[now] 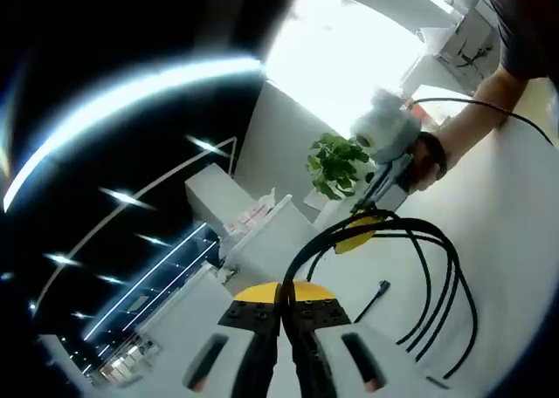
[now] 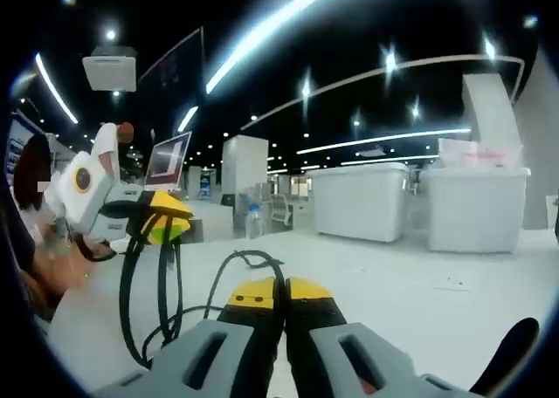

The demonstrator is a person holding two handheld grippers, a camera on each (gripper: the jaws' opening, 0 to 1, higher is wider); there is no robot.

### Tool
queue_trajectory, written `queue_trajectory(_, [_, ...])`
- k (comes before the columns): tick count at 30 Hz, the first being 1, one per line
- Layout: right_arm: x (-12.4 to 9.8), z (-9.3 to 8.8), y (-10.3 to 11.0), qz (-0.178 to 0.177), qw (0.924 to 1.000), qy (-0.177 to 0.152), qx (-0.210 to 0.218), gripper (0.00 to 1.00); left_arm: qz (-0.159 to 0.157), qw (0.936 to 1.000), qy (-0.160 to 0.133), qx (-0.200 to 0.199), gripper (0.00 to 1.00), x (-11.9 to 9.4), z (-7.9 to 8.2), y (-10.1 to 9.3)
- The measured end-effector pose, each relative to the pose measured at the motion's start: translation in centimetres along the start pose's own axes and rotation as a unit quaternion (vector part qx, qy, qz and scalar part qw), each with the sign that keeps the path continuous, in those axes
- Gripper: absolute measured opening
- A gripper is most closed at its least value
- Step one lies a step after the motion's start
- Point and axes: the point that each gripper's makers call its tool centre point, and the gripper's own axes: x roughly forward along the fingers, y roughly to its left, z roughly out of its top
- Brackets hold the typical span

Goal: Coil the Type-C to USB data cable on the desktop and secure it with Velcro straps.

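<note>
Left gripper view, nearest: the left tool (image 1: pixel 281 315), yellow-tipped w/ black pads, has its jaws pinched together on the black cable (image 1: pixel 434 280). The cable is thin, round, rubbery; it rises from the jaw tips, arcs over, then falls in several loose loops onto the white tabletop (image 1: pixel 515 215). One free end w/ a small plug (image 1: pixel 383 286) lies flat on the tabletop just beside the loops. Further out, the right tool (image 1: pixel 360 232) comes in from the right, held by a person's hand (image 1: pixel 428 161); its yellow tips sit at the top of the loops, on the cable strands. Behind that: a green leafy plant (image 1: pixel 336 164), then white blocky counters (image 1: pixel 236 208).

Right gripper view, nearest: the right tool (image 2: pixel 283 295) has its jaws closed tight on a cable strand that curls up between the tips. To the left, the left tool (image 2: pixel 166 216) holds the hanging loops (image 2: pixel 148 293) above the smooth pale tabletop (image 2: pixel 419 284). Far back: white counters (image 2: pixel 362 202), a monitor (image 2: pixel 169 161).
</note>
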Motion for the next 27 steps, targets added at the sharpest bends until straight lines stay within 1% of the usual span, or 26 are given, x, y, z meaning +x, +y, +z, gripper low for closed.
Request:
queue_trajectory(2, [-0.2, 1.0, 0.9, 0.012, 0.9998, -0.017, -0.006, 0.02, -0.001, 0.9998, 0.006, 0.017, 0.04, 0.1, -0.1, -0.3])
queue_trajectory(3, [-0.3, 1.5, 1.8, 0.025, 0.9992, -0.027, -0.015, 0.02, -0.003, 0.9997, 0.008, 0.021, 0.04, 0.1, -0.2, -0.5])
queue_trajectory(4, [-0.3, 1.7, 2.4, 0.03, 0.9989, -0.029, -0.018, 0.02, -0.003, 0.9996, 0.011, 0.026, 0.04, 0.2, -0.3, -0.7])
queue_trajectory(6, [-0.1, 2.1, 3.4, 0.044, 0.9981, -0.031, -0.029, 0.02, 0.005, 0.9988, 0.02, 0.045, 0.04, 0.2, -0.6, -0.6])
queue_trajectory(8, [-0.1, 1.9, 4.1, 0.048, 0.9974, -0.027, -0.046, 0.02, 0.013, 0.9977, 0.026, 0.061, 0.04, 0.2, -0.9, -0.4])
queue_trajectory(11, [0.1, 1.8, 4.1, 0.046, 0.997, -0.025, -0.057, 0.02, 0.014, 0.9969, 0.03, 0.072, 0.05, 0.3, -1.2, -0.4])
queue_trajectory(12, [0.2, 1.9, 3.8, 0.046, 0.9971, -0.024, -0.056, 0.02, 0.012, 0.9966, 0.031, 0.075, 0.05, 0.4, -1.4, -0.5])
queue_trajectory(14, [0.2, 1.8, 3.8, 0.051, 0.9975, -0.024, -0.042, 0.02, 0.014, 0.9958, 0.036, 0.083, 0.05, 0.4, -1.7, -0.5])
queue_trajectory(16, [0.2, 1.7, 4.1, 0.057, 0.9974, -0.025, -0.035, 0.02, 0.015, 0.9953, 0.039, 0.088, 0.06, 0.4, -1.7, -0.5])
queue_trajectory(19, [0.3, 2.0, 4.5, 0.071, 0.9967, -0.03, -0.026, 0.02, 0.017, 0.9955, 0.038, 0.085, 0.08, 0.3, -1.7, -0.4])
queue_trajectory(23, [0.2, 2.0, 5.9, 0.094, 0.9948, -0.032, -0.024, 0.02, 0.016, 0.9958, 0.035, 0.083, 0.09, 0.3, -1.6, -0.6])
queue_trajectory(24, [0.1, 2.0, 6.4, 0.106, 0.9936, -0.032, -0.021, 0.02, 0.016, 0.9958, 0.035, 0.083, 0.1, 0.3, -1.6, -0.6])
queue_trajectory(26, [0.2, 2.0, 6.9, 0.11, 0.9933, -0.031, -0.022, 0.02, 0.016, 0.9955, 0.036, 0.086, 0.1, 0.2, -1.6, -0.6])
queue_trajectory(27, [0.2, 1.9, 6.9, 0.109, 0.9933, -0.029, -0.024, 0.02, 0.014, 0.9946, 0.039, 0.095, 0.09, 0.2, -1.7, -0.6])
